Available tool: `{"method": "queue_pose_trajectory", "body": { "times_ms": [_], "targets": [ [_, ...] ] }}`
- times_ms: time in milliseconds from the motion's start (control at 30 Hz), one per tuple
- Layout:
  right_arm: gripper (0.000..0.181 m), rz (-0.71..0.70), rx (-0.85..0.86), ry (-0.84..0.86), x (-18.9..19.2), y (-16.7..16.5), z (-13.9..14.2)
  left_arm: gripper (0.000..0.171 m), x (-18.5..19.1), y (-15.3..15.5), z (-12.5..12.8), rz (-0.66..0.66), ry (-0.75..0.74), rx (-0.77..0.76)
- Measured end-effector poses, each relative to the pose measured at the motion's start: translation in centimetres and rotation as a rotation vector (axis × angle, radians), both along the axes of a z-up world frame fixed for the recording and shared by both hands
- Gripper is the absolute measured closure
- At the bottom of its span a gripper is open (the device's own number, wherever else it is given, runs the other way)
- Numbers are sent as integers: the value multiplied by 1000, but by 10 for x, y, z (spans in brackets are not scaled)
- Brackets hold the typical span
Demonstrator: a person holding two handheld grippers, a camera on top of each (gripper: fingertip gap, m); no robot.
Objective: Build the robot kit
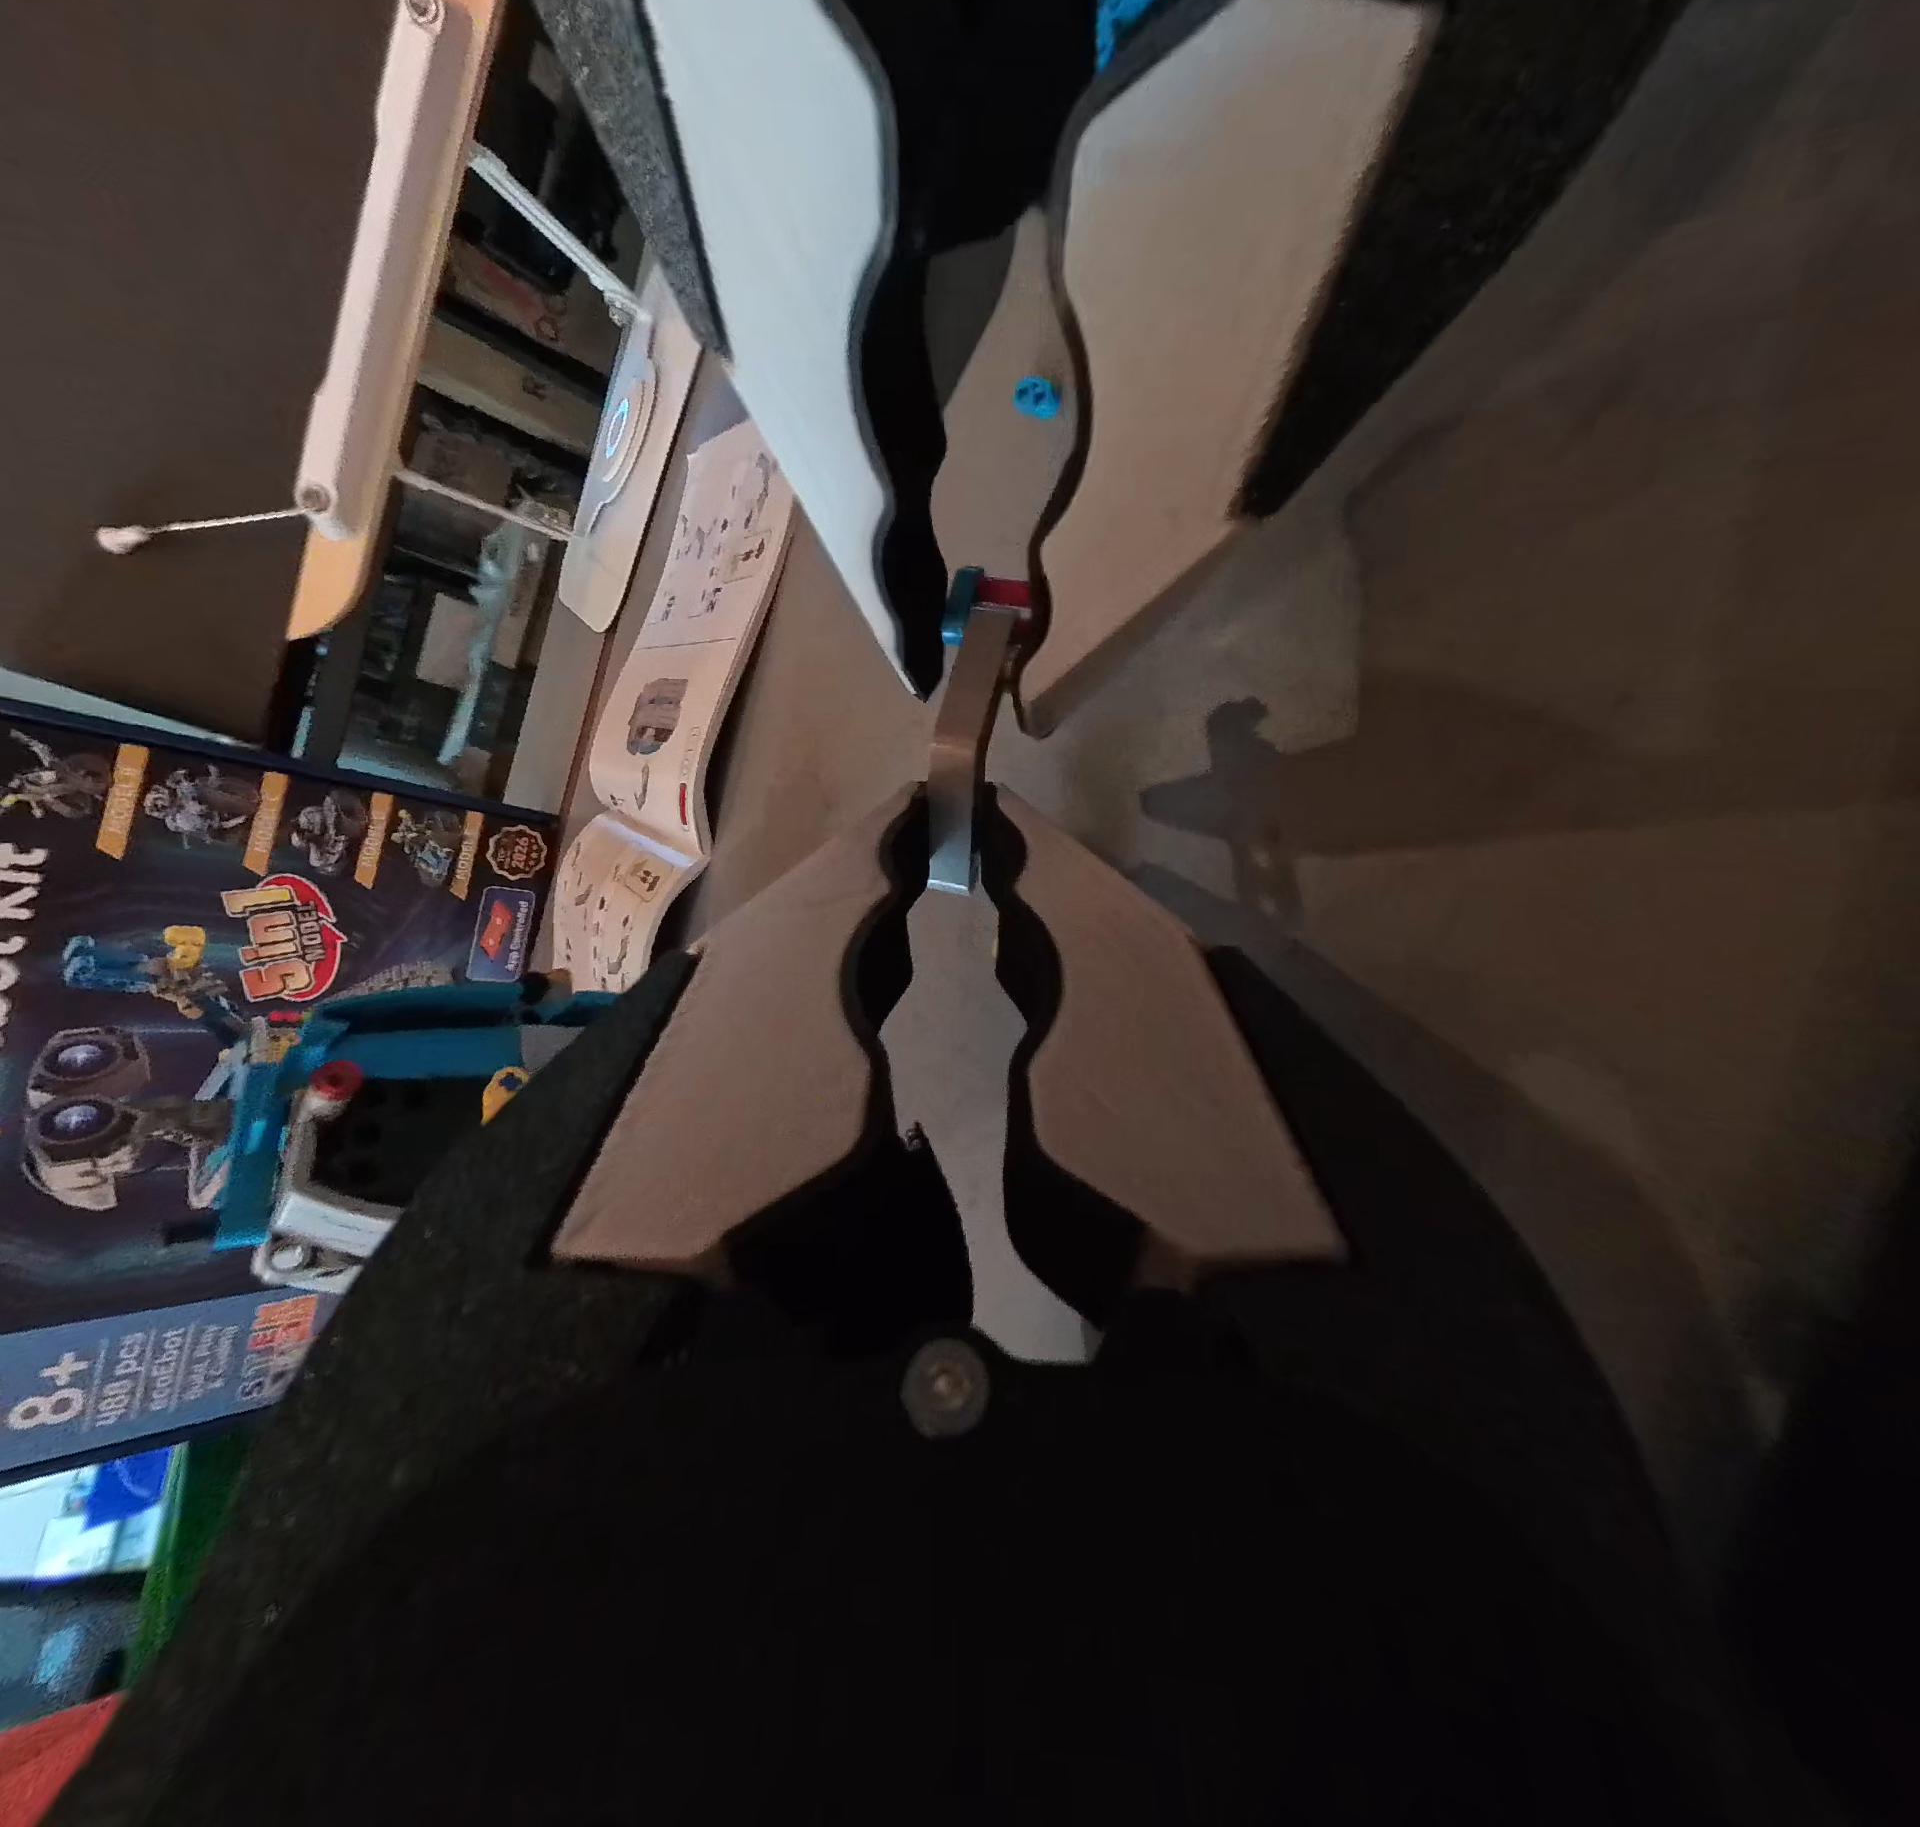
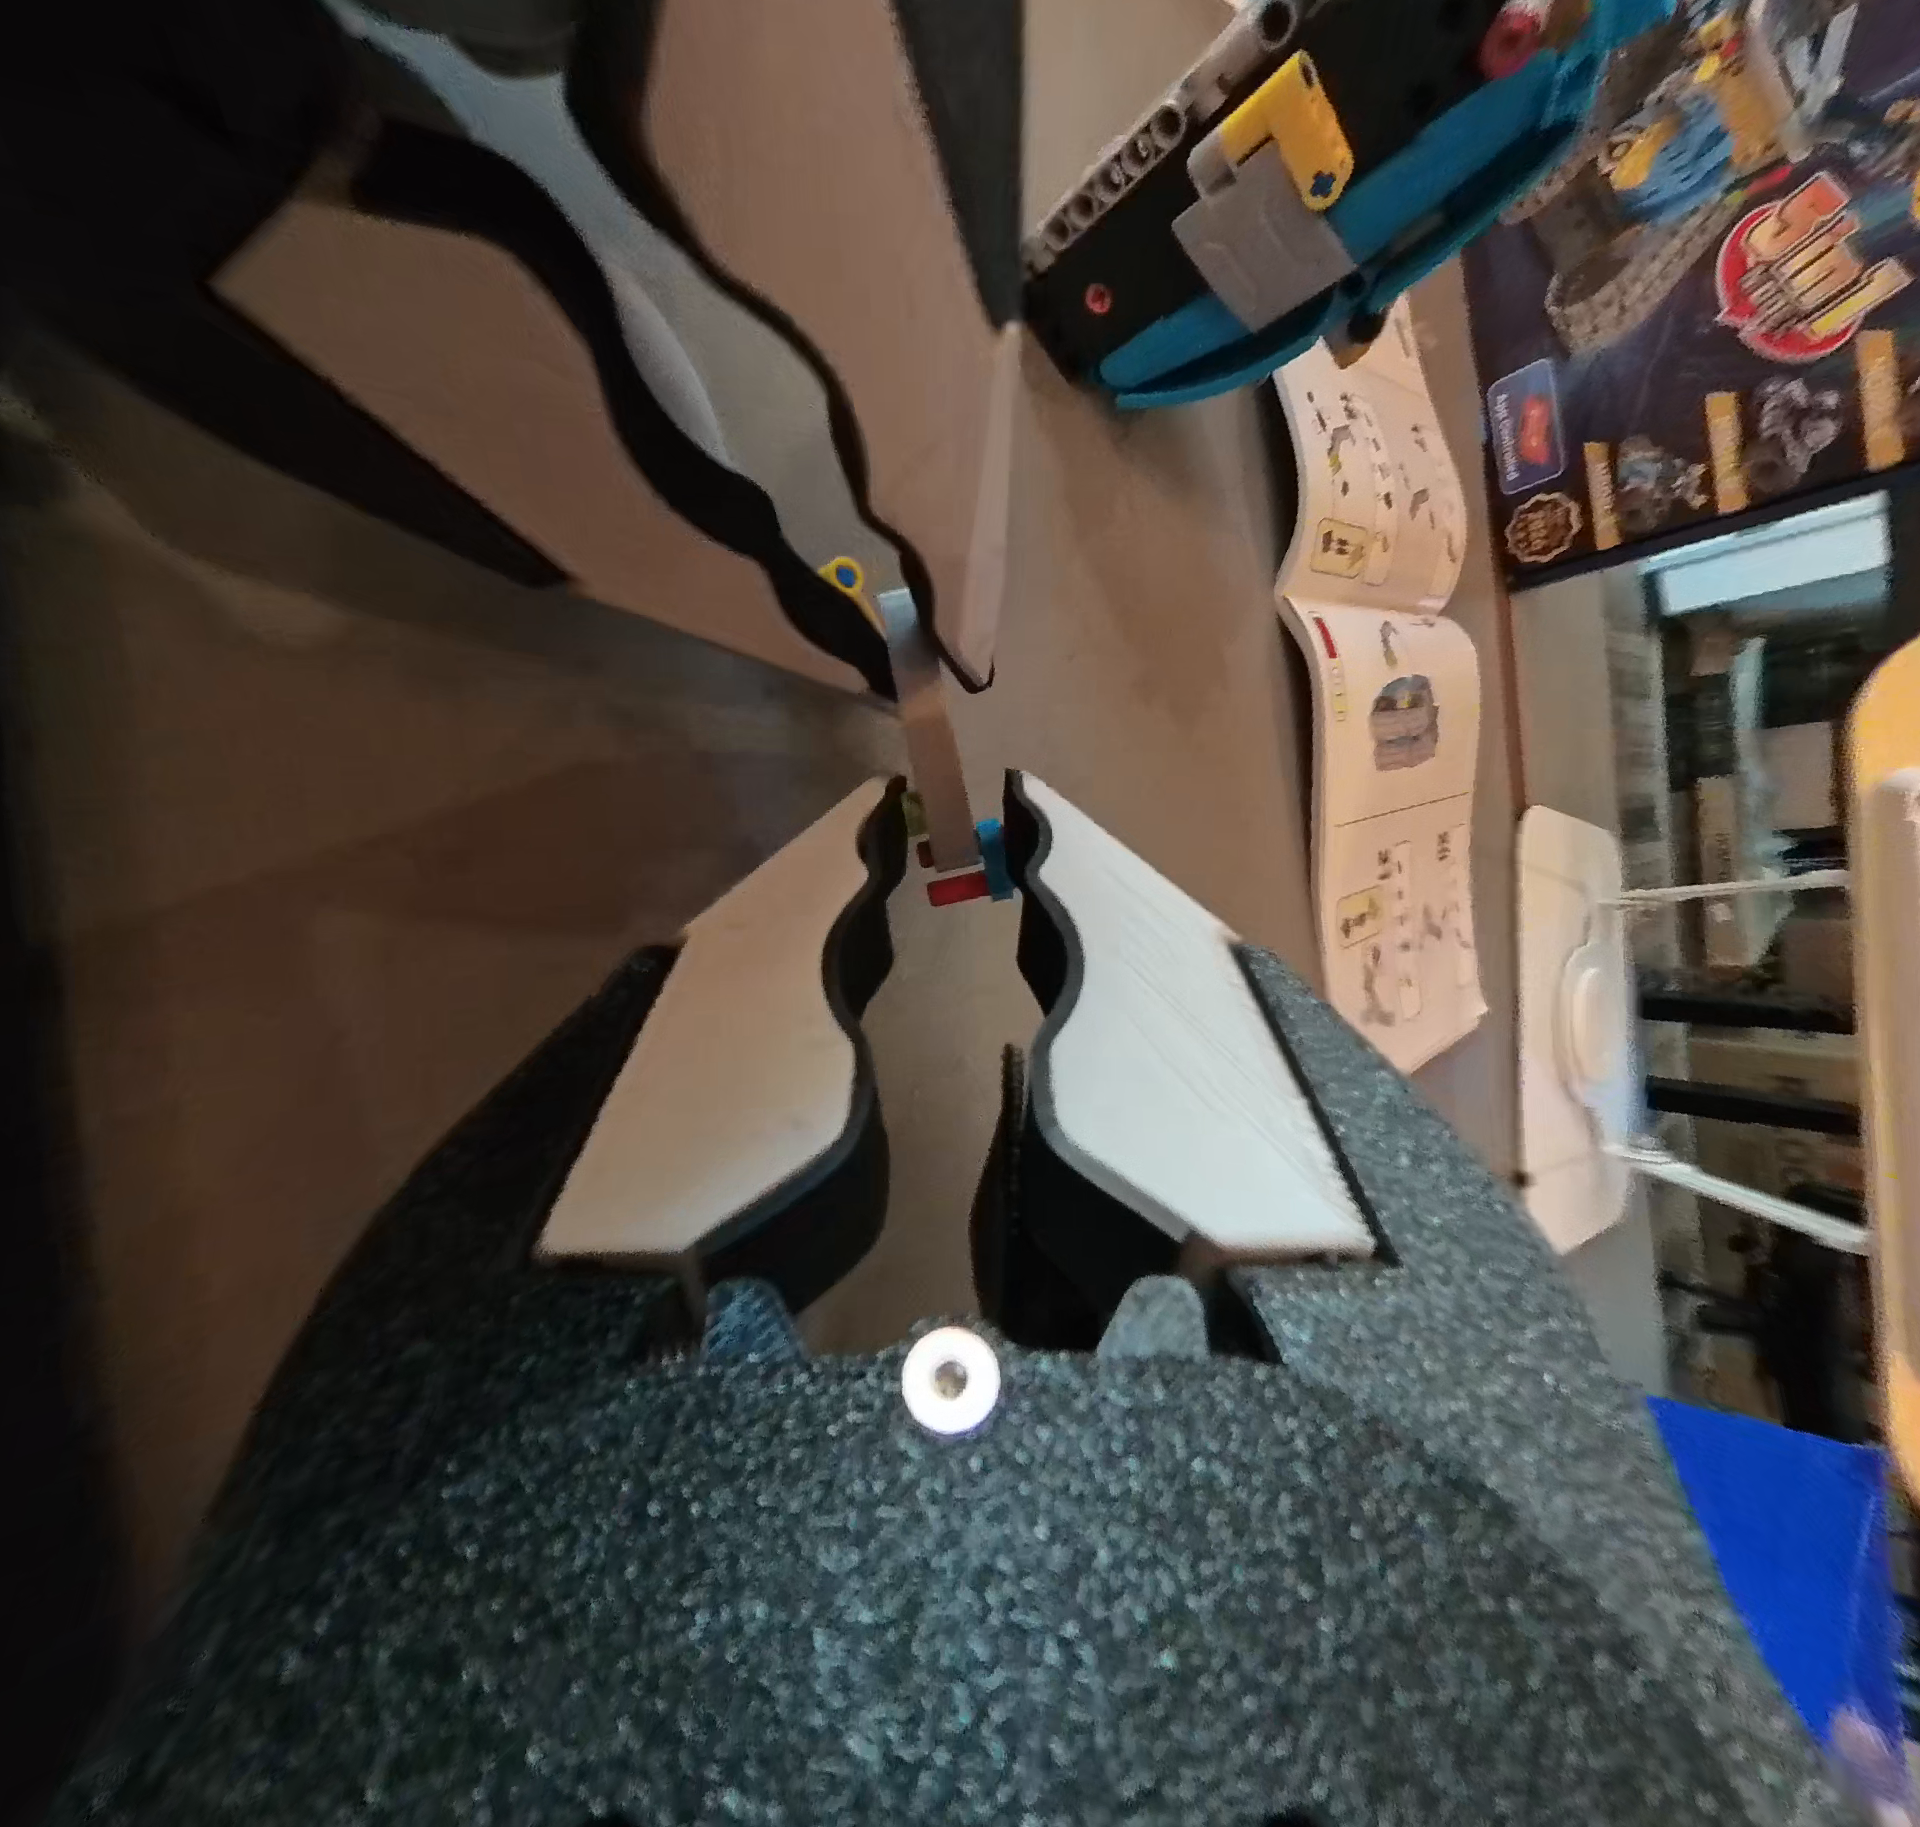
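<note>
Where the two tools meet tip to tip, a flat grey building-kit beam (image 1: 961,738) spans the gap between them. The left tool (image 1: 951,832) has its fingers closed to a narrow slit and grips the near end of the beam, as seen in the left wrist view at 12 o'clock from the camera. The right tool (image 2: 951,821) grips the opposite end, its fingers (image 2: 1143,1050) drawn close together around the beam end, which carries a small blue connector (image 2: 990,858) and a red pin (image 2: 956,889). In the right wrist view a yellow piece with a blue centre (image 2: 844,574) sits at the left tool's end of the beam. Both tools and the beam hang above the brown tabletop (image 2: 1143,582). Farther off, at 1 o'clock in the right wrist view, a partly built model (image 2: 1330,167) in black, teal, grey and yellow rests on the tabletop. Beside it, at 3 o'clock, an open instruction booklet (image 2: 1392,697) lies flat. Beyond these stands the dark printed kit box (image 2: 1714,343). A white device with cords (image 2: 1569,1029) lies past the booklet near the tabletop edge. One loose blue part (image 1: 1036,395) lies on the tabletop behind the right tool in the left wrist view.
</note>
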State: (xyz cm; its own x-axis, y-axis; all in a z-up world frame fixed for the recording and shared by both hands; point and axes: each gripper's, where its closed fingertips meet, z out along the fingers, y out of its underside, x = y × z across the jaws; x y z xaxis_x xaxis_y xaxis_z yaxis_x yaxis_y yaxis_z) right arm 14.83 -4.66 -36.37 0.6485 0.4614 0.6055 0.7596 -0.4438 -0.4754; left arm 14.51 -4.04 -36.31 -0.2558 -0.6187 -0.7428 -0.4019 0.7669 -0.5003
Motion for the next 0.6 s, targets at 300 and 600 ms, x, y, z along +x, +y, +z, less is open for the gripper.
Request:
{"method": "queue_pose_trajectory", "body": {
  "times_ms": [300, 600],
  "targets": [
    [167, 53, -60, -36, -6, -6, -13, 162, -2, -6, 1, -37, -17, 76],
    [165, 29, -57, 88, -6, -9, -5, 163, -3, -8, 8, -43, -49, 110]
  ]
}}
